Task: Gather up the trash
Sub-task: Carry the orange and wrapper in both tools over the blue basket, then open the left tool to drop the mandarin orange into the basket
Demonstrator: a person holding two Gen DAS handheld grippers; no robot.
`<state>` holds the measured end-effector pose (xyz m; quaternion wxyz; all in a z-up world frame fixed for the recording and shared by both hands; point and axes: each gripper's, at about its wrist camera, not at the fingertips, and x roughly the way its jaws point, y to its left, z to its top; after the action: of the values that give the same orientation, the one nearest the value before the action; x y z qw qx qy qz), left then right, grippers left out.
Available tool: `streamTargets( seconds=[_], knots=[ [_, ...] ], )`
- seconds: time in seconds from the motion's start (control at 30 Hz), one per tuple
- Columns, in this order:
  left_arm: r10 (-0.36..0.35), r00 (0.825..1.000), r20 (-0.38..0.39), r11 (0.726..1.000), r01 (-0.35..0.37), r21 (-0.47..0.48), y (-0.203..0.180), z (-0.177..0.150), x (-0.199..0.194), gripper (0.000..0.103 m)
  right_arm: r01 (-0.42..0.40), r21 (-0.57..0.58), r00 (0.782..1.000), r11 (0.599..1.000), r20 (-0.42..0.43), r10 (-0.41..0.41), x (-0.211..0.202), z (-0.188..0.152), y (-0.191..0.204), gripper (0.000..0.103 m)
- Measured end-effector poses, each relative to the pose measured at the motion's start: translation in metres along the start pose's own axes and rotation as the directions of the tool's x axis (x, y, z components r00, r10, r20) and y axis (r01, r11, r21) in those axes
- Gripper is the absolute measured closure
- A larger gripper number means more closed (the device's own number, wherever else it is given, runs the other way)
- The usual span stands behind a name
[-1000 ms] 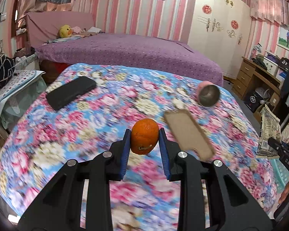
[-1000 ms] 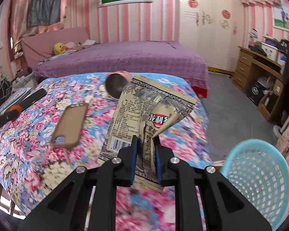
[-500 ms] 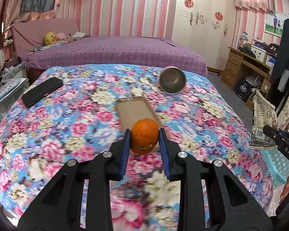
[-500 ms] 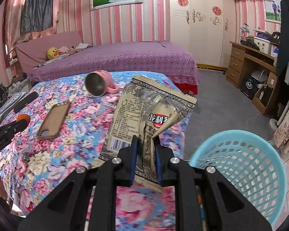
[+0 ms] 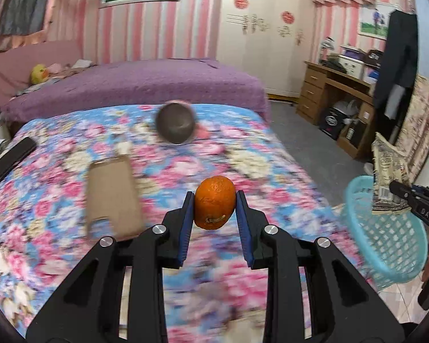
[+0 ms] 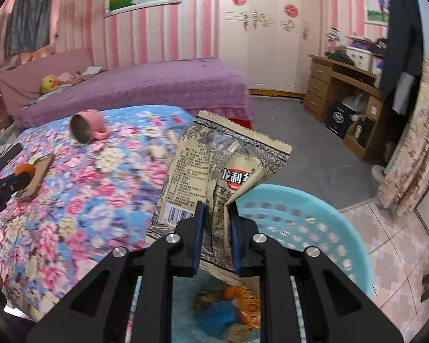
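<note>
My left gripper [image 5: 214, 200] is shut on an orange [image 5: 214, 205] and holds it above the floral bed [image 5: 57, 208]. My right gripper [image 6: 216, 210] is shut on a beige snack wrapper [image 6: 214, 168] and holds it upright over the near rim of the light blue trash basket [image 6: 306, 220]. Blurred colourful wrappers [image 6: 228, 314] lie in the basket's bottom. In the left wrist view the basket [image 5: 386, 245] stands at the right beside the bed, with the wrapper [image 5: 387, 180] and the right gripper [image 5: 397, 191] above it. The orange also shows at the far left of the right wrist view [image 6: 25, 171].
On the floral bed lie a brown phone case [image 5: 111, 197], a tipped pink mug [image 5: 176, 124] and a black remote [image 5: 13, 157]. A purple bed [image 5: 134, 85] stands behind. A wooden desk [image 5: 337, 94] is at the right, with tiled floor [image 6: 386, 243] by the basket.
Both grippers have swung to the right. The basket has come under the right gripper and has entered the left wrist view. Both grips are unchanged.
</note>
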<state>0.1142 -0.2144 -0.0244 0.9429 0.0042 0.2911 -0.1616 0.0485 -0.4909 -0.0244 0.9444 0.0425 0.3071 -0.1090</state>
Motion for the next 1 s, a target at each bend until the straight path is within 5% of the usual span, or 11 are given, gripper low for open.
streamTargets(
  seconds=[0.33,0.7,0.77,0.83,1.0],
  knots=[
    [-0.192,0.979,-0.071,0.978,0.197,0.072,-0.123,-0.007,0.029,0.075,0.105,0.053,0.994,0.993,-0.042,-0.103,-0.004,-0.024,-0.072,0.085],
    [-0.225,0.968,-0.112,0.957,0.241,0.164,-0.191,-0.019,0.044,0.072,0.132,0.111,0.99,0.985,-0.055,-0.126,-0.008,-0.038,-0.104,0.085],
    [-0.224,0.969,-0.108,0.956,0.24,0.17,-0.194,-0.017,0.043,0.062,0.133,0.116,0.99,0.984,-0.05,-0.128,-0.008,-0.038,-0.105,0.085],
    [-0.227,0.968,-0.104,0.957,0.241,0.161,-0.193,-0.015,0.042,0.032,0.133,0.121,0.991,0.984,-0.048,-0.128,-0.008,-0.039,-0.105,0.085],
    [-0.169,0.984,-0.046,0.97,0.175,0.172,-0.173,-0.005,0.032,0.019,0.136,0.123,0.99,0.983,-0.049,-0.131,-0.007,-0.039,-0.105,0.085]
  ],
)
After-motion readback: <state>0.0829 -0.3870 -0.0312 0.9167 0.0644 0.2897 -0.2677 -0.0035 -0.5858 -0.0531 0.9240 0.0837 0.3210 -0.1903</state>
